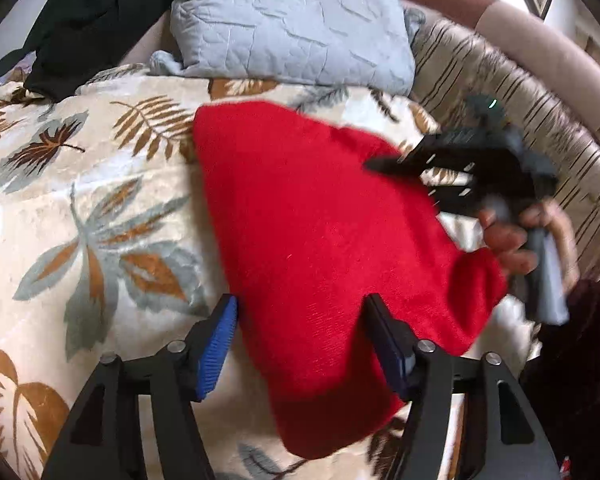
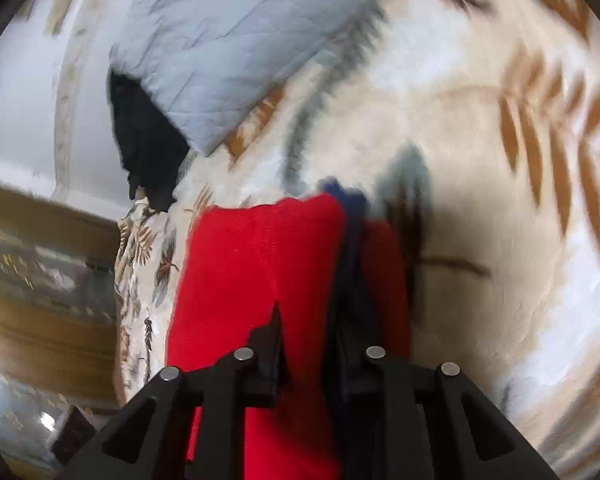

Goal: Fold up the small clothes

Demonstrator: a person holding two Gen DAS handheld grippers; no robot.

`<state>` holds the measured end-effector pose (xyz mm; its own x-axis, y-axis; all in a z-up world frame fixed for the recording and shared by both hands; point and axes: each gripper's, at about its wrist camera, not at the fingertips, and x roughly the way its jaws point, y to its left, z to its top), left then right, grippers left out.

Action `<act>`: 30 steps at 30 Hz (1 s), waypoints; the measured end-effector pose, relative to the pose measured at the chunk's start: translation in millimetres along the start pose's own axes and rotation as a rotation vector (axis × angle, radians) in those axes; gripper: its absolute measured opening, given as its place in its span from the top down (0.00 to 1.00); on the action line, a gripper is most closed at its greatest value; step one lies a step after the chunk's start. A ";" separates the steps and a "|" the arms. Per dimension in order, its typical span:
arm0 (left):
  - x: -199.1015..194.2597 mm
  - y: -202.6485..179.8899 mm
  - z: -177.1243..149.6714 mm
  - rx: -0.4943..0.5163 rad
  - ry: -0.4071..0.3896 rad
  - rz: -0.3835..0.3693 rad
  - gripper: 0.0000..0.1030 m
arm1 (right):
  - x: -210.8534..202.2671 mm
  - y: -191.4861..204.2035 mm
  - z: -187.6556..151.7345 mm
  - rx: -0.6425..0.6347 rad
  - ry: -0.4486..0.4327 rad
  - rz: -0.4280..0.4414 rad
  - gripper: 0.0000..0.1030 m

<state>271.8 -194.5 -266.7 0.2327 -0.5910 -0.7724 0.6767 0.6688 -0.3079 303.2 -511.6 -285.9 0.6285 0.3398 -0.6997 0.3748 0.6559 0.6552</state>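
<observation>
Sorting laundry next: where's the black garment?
In the left wrist view, the black garment lies upper left on the leaf-print blanket, beside the grey pillow.

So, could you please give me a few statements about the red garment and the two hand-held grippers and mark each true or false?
1. The left hand-held gripper is open. True.
2. The red garment lies on a bare wooden table. False: it lies on a leaf-patterned blanket.
3. The right hand-held gripper is shut on the red garment. True.
4. A yellow pillow sits behind the garment. False: the pillow is pale grey-blue.
5. Dark clothing lies beside the pillow. True.
</observation>
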 end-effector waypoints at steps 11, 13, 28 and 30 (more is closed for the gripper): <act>0.0 -4.8 -6.8 0.035 0.002 0.040 0.33 | -29.7 72.1 7.7 -0.267 -0.088 -0.190 0.69; 2.5 -8.9 -9.6 0.064 0.002 0.065 0.30 | -5.3 62.9 17.7 -0.235 -0.025 -0.270 0.70; -19.2 -16.1 -19.0 0.122 -0.049 0.237 0.21 | -63.4 81.8 -71.9 -0.339 0.033 -0.193 0.70; -11.4 -14.5 -25.8 0.117 -0.030 0.245 0.19 | -57.1 65.3 -95.0 -0.333 0.080 -0.232 0.70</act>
<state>241.3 -185.9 -267.7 0.4190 -0.4318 -0.7987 0.6734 0.7378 -0.0456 227.1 -424.2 -230.2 0.4935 0.1999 -0.8464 0.2509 0.8991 0.3586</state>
